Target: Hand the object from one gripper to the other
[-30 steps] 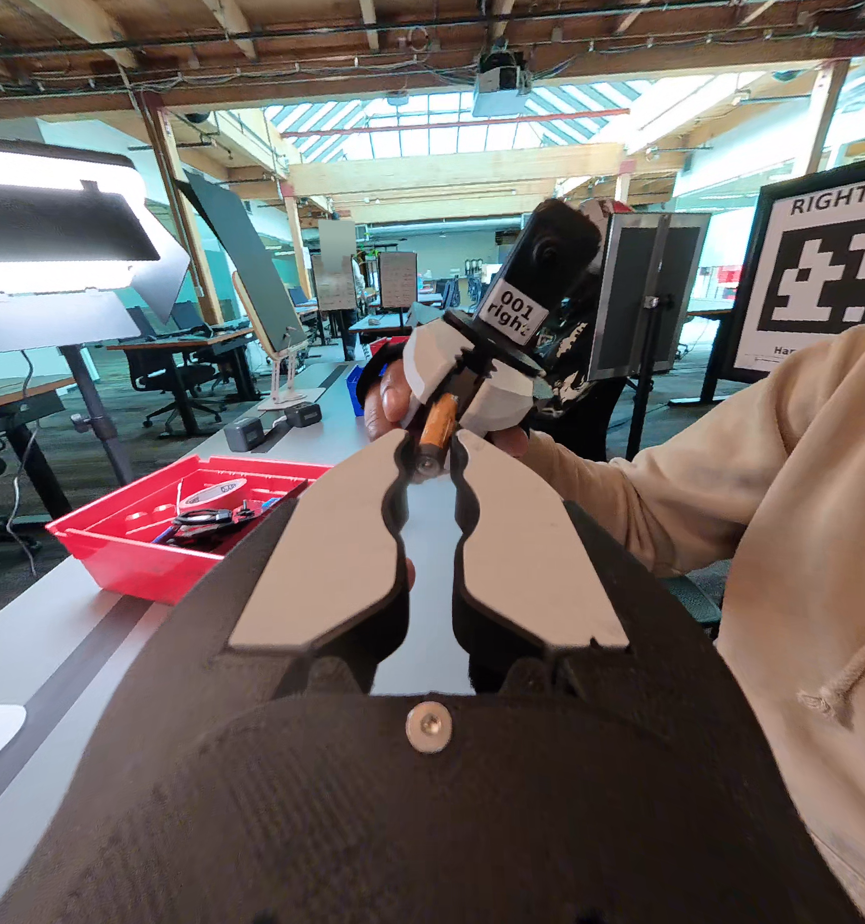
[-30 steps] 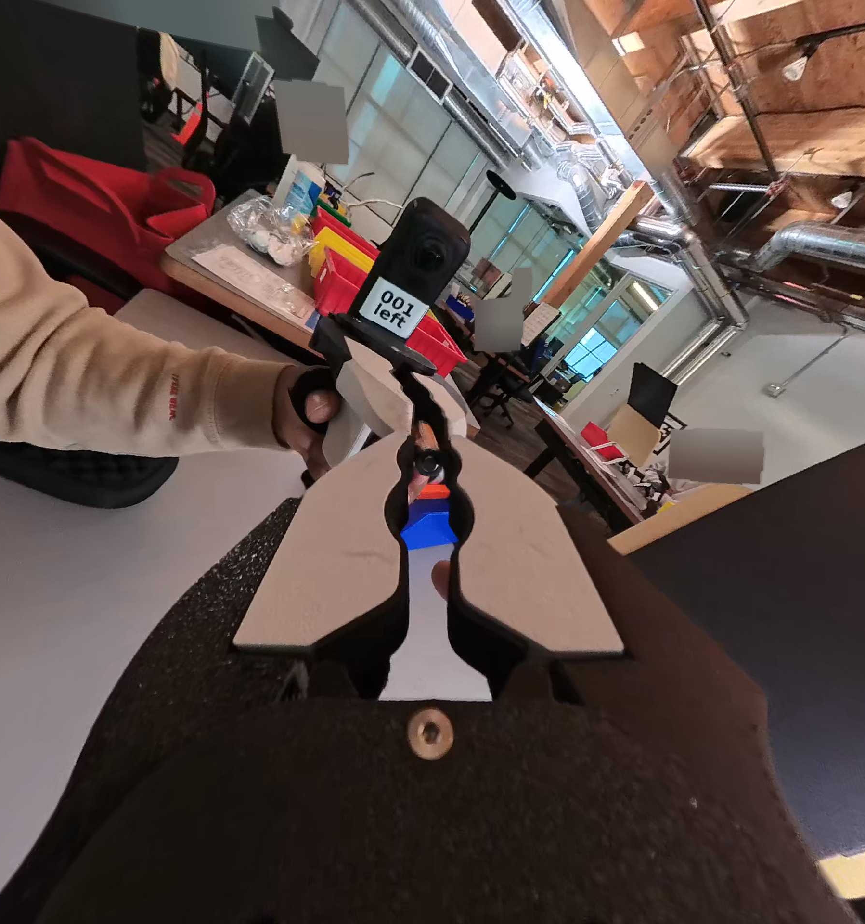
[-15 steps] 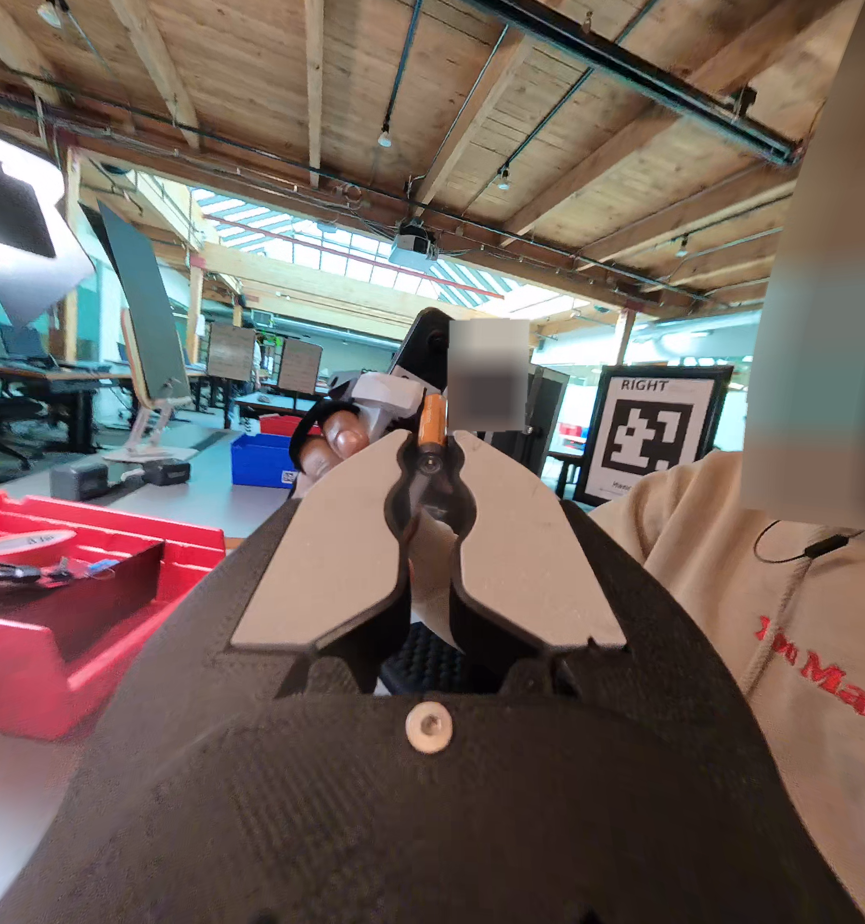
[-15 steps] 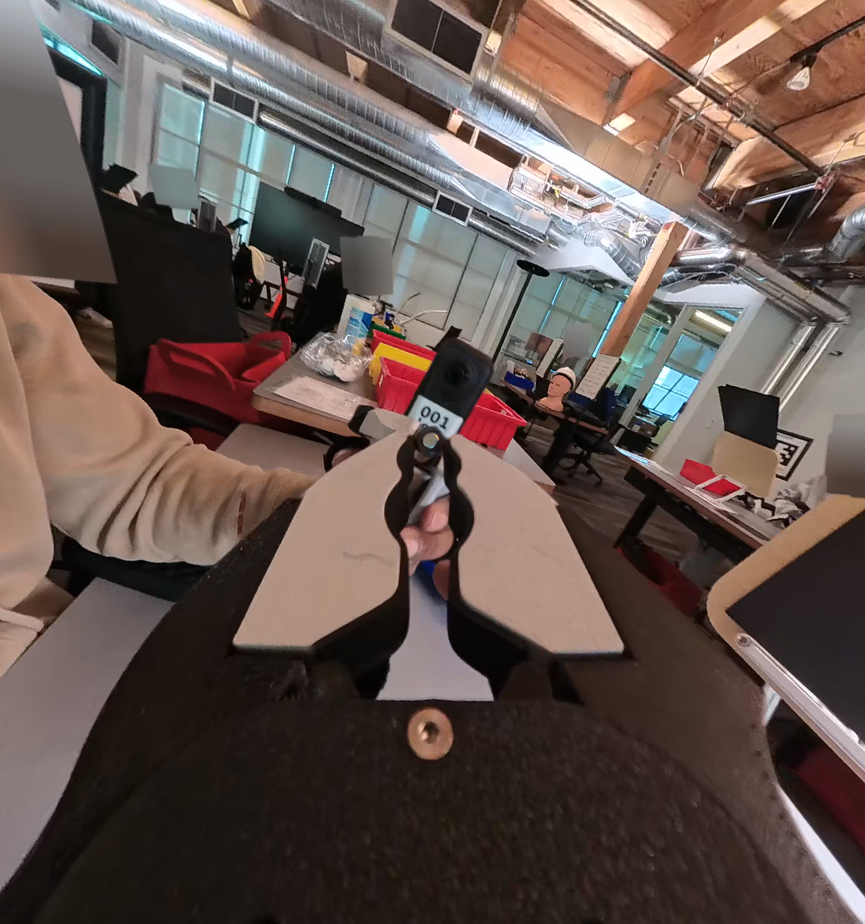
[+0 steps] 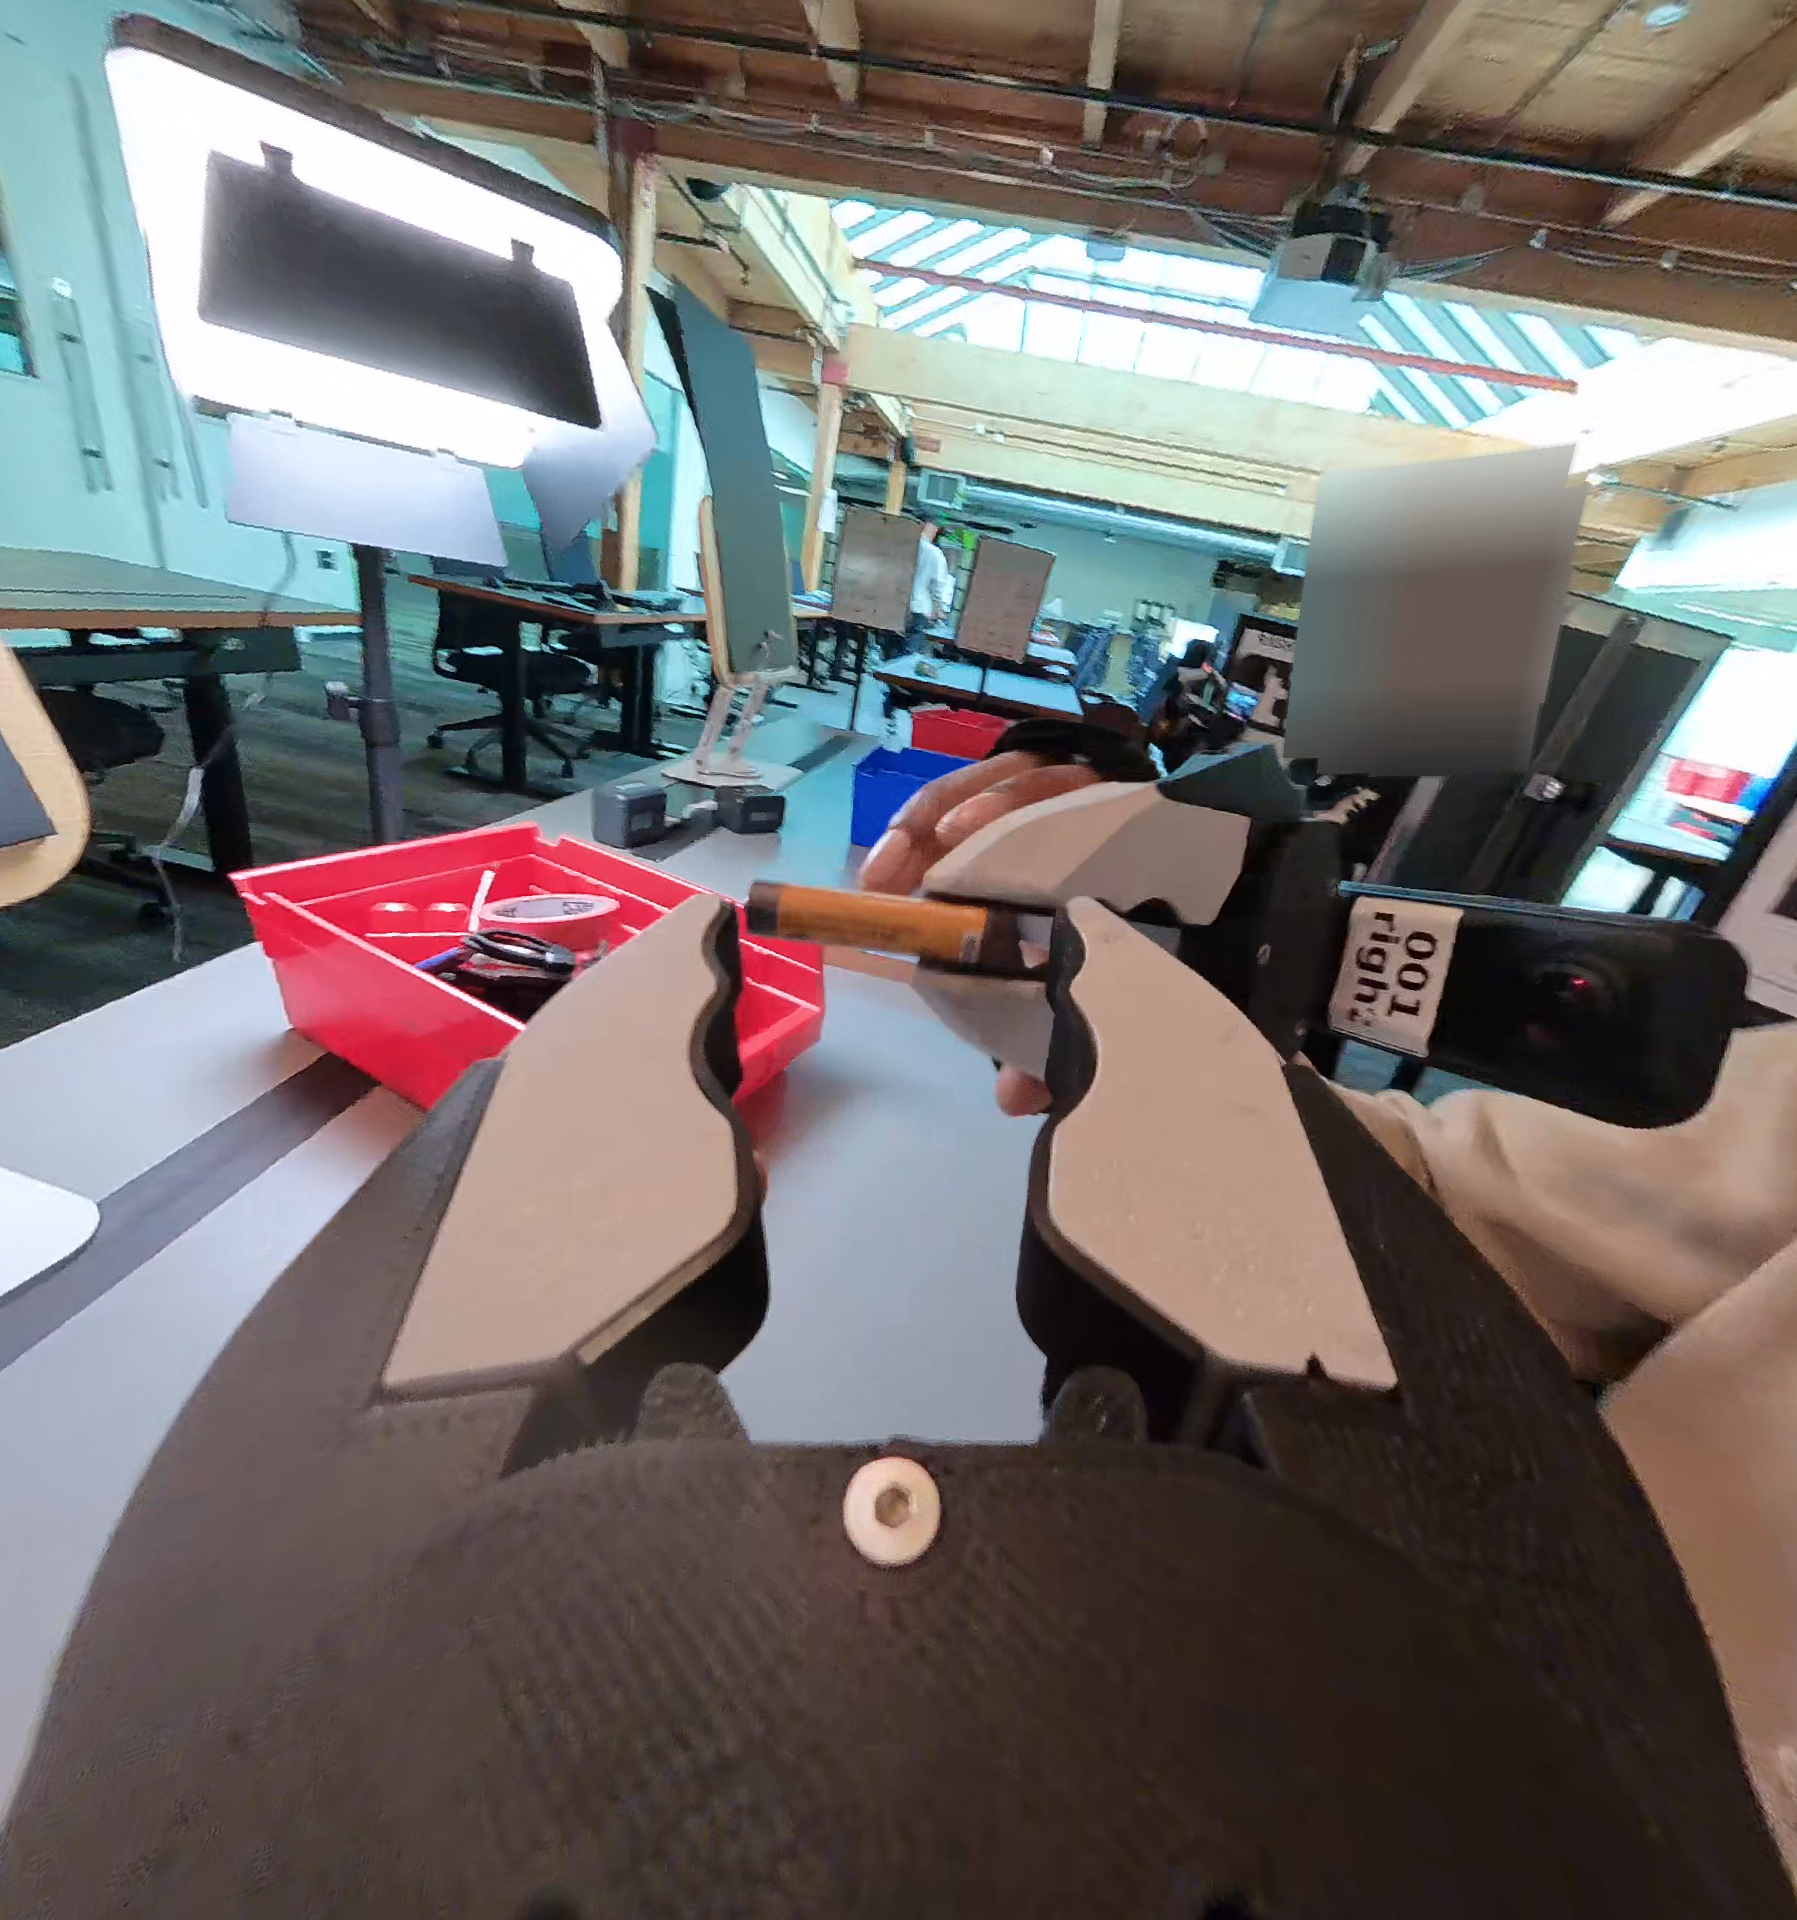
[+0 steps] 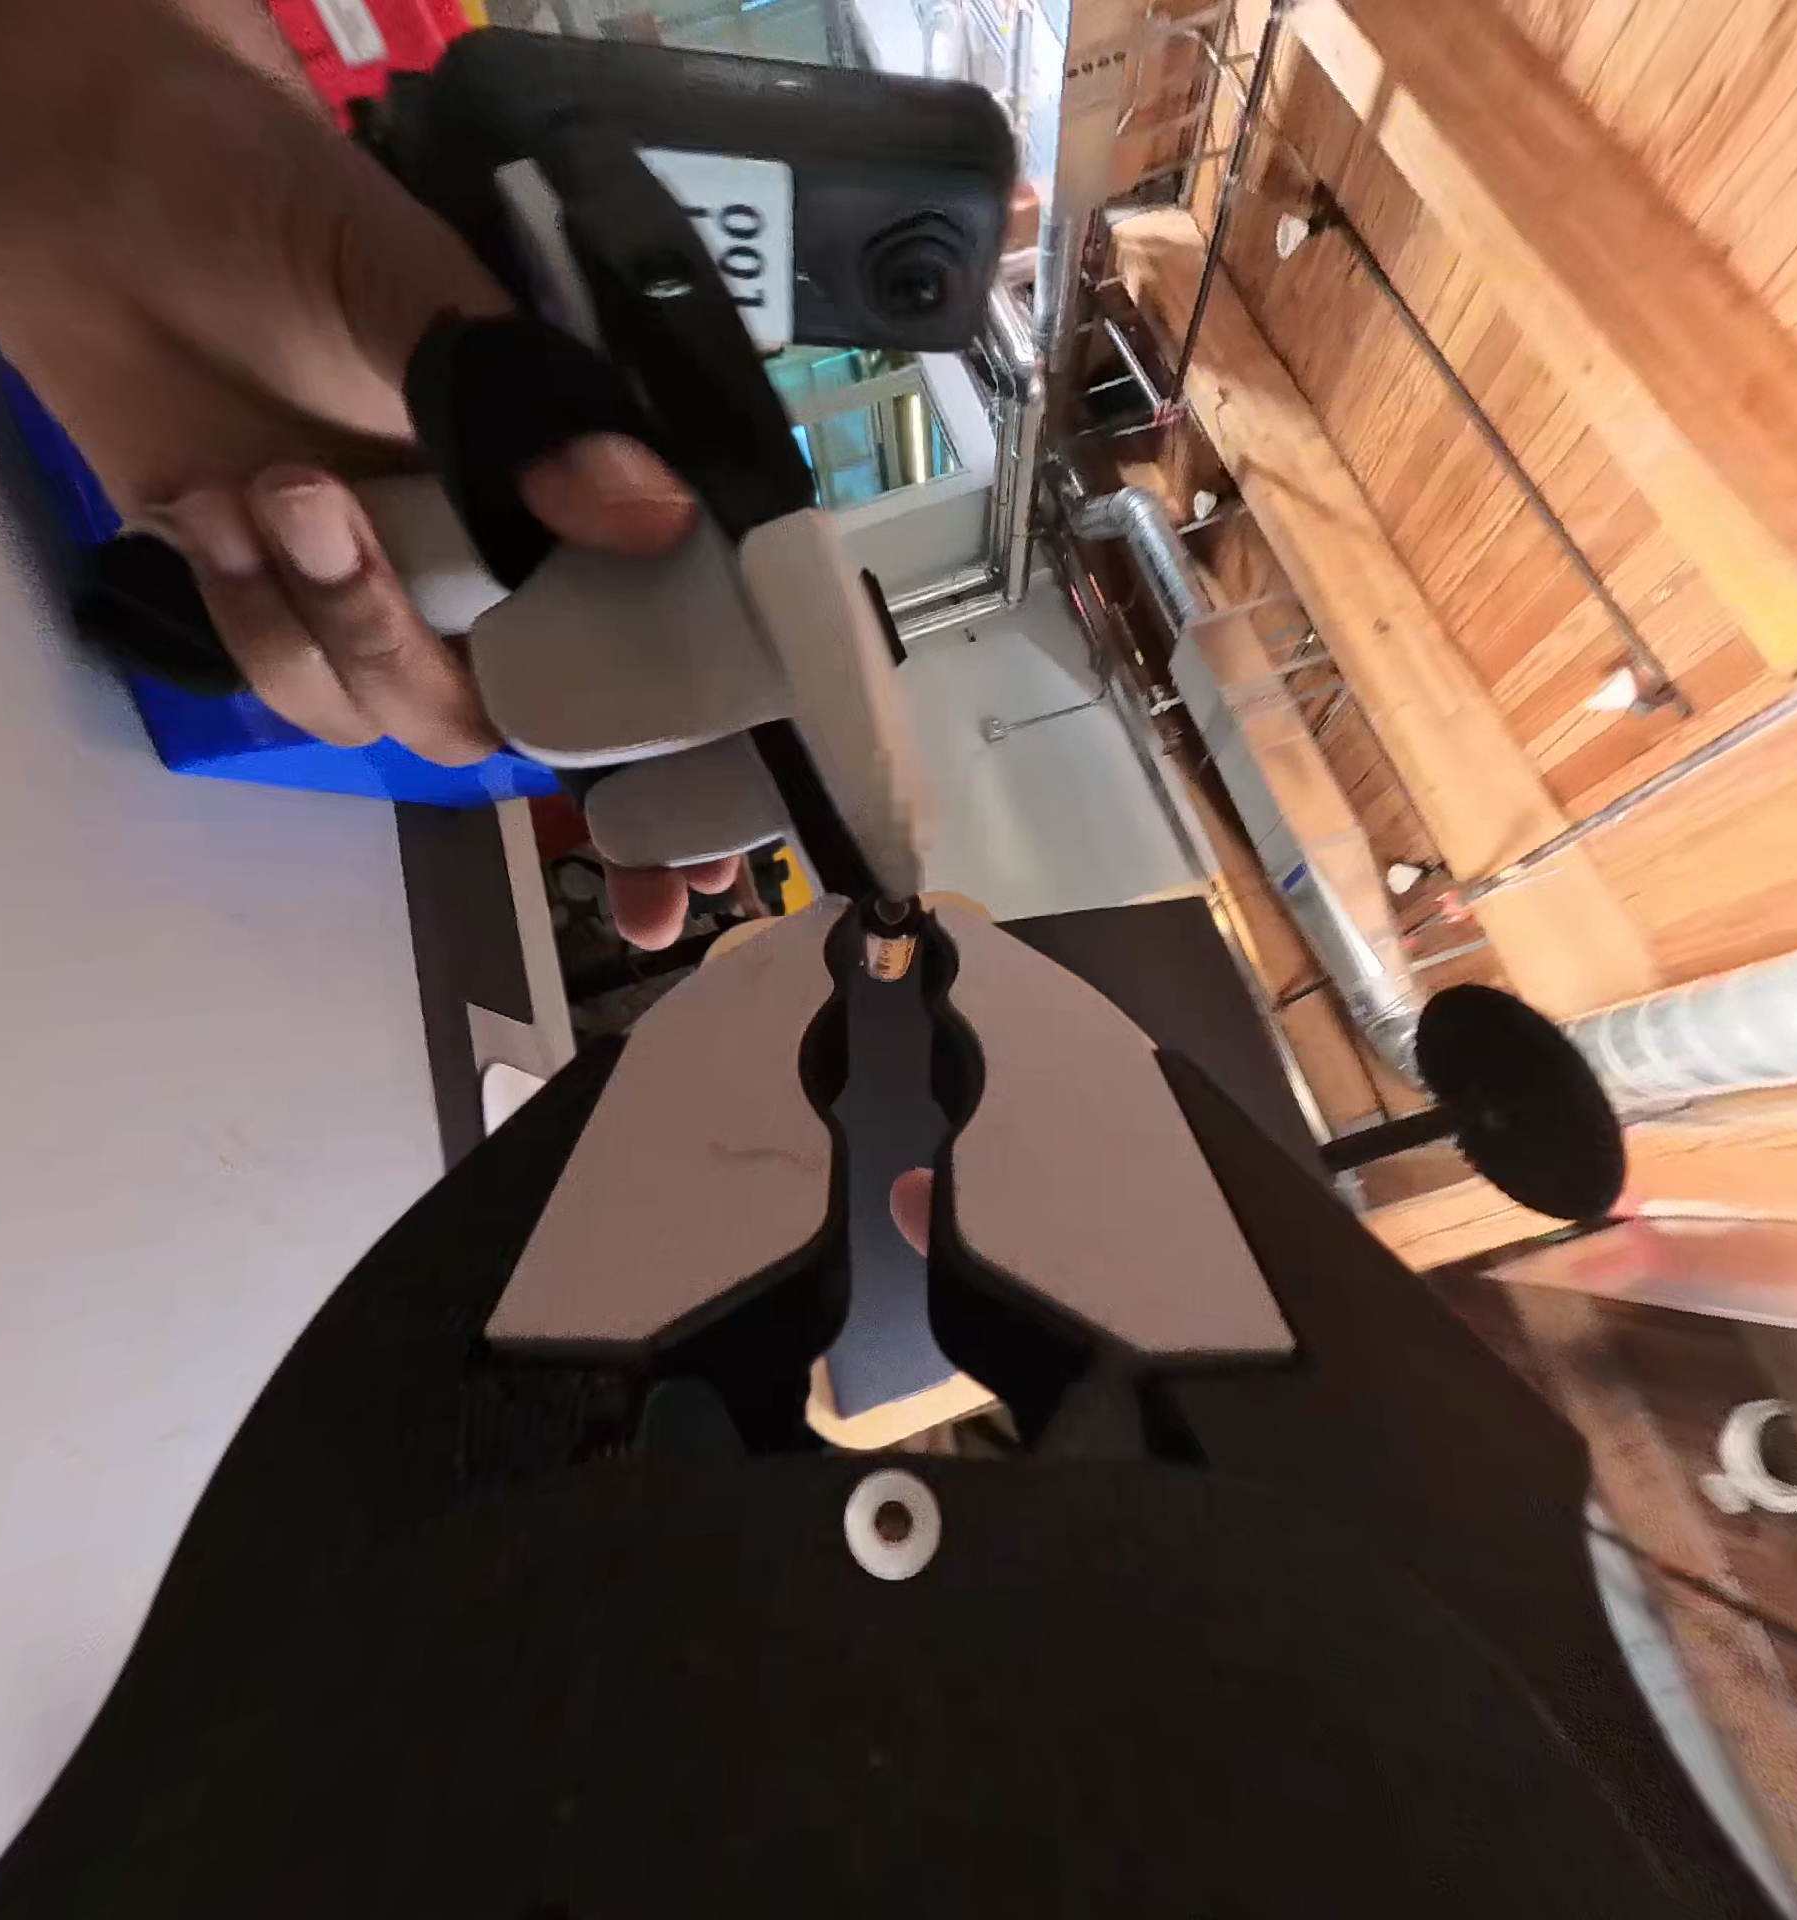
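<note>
The small orange-and-black cylindrical battery (image 5: 878,923) is clamped by the right gripper (image 5: 987,940); the left gripper (image 5: 894,935) is spread wide, empty.

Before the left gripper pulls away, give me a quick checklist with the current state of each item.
1. Right gripper shut on battery: ok.
2. Left gripper open: ok, wide gap.
3. Battery clear of the left fingers: cannot tell; its free end is near one fingertip.
4. Grip depth: not ok, held only by one end.
5. Red bin out of the way: ok, off to the side.
</note>
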### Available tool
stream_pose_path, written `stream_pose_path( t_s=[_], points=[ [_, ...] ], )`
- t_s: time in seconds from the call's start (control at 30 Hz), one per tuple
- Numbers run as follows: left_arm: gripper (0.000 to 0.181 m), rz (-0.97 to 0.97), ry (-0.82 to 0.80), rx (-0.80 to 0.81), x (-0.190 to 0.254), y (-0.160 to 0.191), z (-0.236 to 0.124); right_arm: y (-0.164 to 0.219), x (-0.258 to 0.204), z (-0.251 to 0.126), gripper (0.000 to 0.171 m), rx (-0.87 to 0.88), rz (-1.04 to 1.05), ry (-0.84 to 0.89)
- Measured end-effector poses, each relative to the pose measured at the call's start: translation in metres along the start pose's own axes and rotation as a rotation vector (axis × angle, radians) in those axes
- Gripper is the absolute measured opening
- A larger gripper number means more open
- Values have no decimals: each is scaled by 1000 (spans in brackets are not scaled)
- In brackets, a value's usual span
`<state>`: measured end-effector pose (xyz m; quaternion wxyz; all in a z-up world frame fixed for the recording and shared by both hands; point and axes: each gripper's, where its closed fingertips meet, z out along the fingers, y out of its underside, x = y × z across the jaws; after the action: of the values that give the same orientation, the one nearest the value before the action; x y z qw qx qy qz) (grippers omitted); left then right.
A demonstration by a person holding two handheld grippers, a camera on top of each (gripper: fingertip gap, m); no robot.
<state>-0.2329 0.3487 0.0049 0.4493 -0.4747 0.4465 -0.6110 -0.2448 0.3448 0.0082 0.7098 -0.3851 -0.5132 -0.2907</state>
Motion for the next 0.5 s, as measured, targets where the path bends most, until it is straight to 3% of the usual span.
stream_pose_path(
  t_s=[0.1, 0.2, 0.5],
  points=[
    [57, 18, 51, -44, 5, 5, -2, -5, -8, 2, 10, 17, -72, -1],
    [46, 76, 100, -71, 11, 9, -6, -15, -11, -1, 10, 80, -68, -15],
    [46, 141, 180, -4, 23, 1, -12, -29, -8, -7, 14, 189, 186, -119]
  ],
)
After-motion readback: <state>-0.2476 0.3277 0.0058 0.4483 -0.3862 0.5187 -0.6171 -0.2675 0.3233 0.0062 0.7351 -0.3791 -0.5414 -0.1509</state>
